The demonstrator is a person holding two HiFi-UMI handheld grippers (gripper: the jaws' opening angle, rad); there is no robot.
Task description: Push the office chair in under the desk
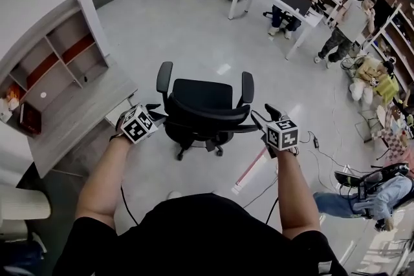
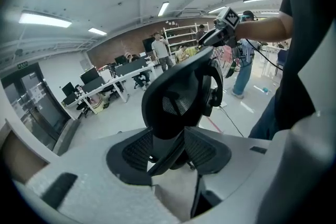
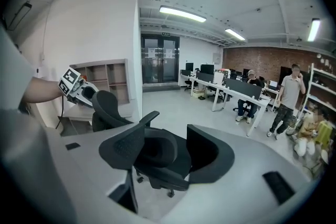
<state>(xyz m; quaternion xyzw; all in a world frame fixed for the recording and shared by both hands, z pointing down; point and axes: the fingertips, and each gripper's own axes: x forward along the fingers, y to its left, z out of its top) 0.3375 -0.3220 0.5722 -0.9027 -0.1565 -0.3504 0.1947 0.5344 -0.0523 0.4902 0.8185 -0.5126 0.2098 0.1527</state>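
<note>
- Grey office floor (image 1: 194, 29) holds the office chair (image 1: 206, 103), beside the desk (image 1: 74, 110).
- Left gripper (image 1: 154, 113) and right gripper (image 1: 264, 117), jaws parted, flank its backrest, clamping nothing.

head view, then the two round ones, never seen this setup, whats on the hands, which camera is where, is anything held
No robot: a person wears a camera on the head and holds a two-jaw gripper in each hand. The head view looks down on the left gripper and right gripper, each carrying a marker cube. The other two pictures come from cameras riding on those grippers, looking along their jaws. Both grippers are at the backrest of an office chair, one at each side. Both pairs of jaws stand apart, so nothing is clamped. The desk is at the head view's left.
</note>
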